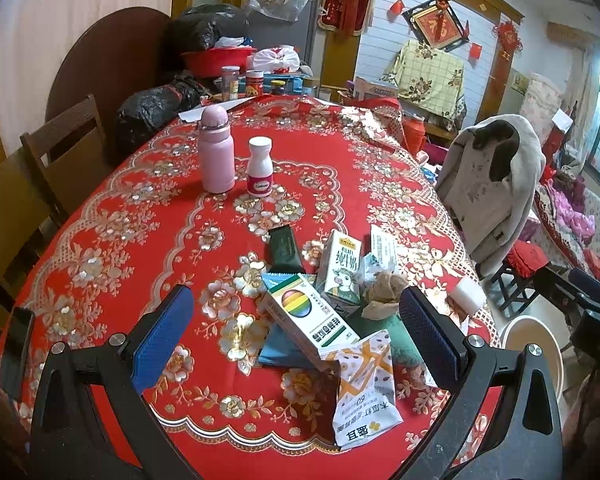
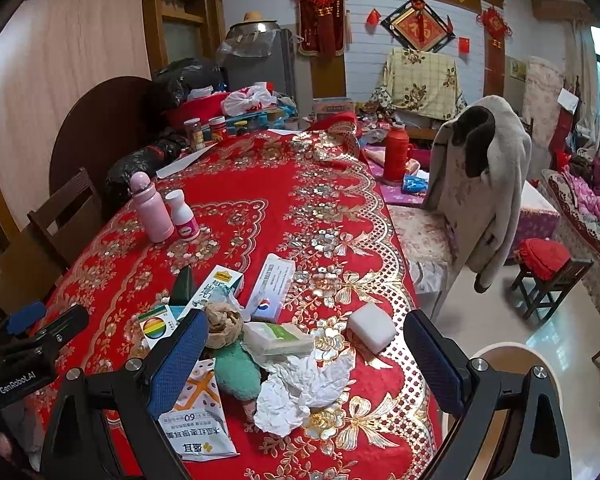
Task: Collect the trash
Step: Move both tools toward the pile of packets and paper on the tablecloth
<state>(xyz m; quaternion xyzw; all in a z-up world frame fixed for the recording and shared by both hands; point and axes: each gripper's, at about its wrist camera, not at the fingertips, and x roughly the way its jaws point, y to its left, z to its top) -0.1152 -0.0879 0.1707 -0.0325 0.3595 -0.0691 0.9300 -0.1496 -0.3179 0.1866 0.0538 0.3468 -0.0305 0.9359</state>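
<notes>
The trash is all heaped near the front edge of the tabletop (image 2: pixel 260 208), on the red flowered cloth. There's a crumpled white paper (image 2: pixel 300 388), a snack bag (image 2: pixel 198 420), a rainbow-logo box (image 1: pixel 300 316), a milk carton (image 1: pixel 338 268), a brown paper wad (image 1: pixel 382 290), a dark wrapper (image 1: pixel 286 248), a long white box (image 2: pixel 272 288) and a green cloth thing (image 2: pixel 236 372) stuck in the middle of it. Looks like someone bunched it together so it can all go in one spot.

The white round rim low on the right, just off the table edge, is probably the bin (image 2: pixel 512 364), though only part of it shows. That would explain why the pile sits on that side.

The left gripper (image 1: pixel 296 336) is spread wide and empty, hovering over the rainbow box and snack bag. The right gripper (image 2: pixel 308 356) is also wide open with nothing in it, and the crumpled paper sits between its fingers, so my guess is that's the first grab. It's light and squishy, so it should pinch easily.

The white foam block (image 2: pixel 372 330) sits apart from the heap. The pink bottle (image 1: pixel 216 150) and pill bottle (image 1: pixel 260 166) stand upright further back, well away, so they're probably keepers.
</notes>
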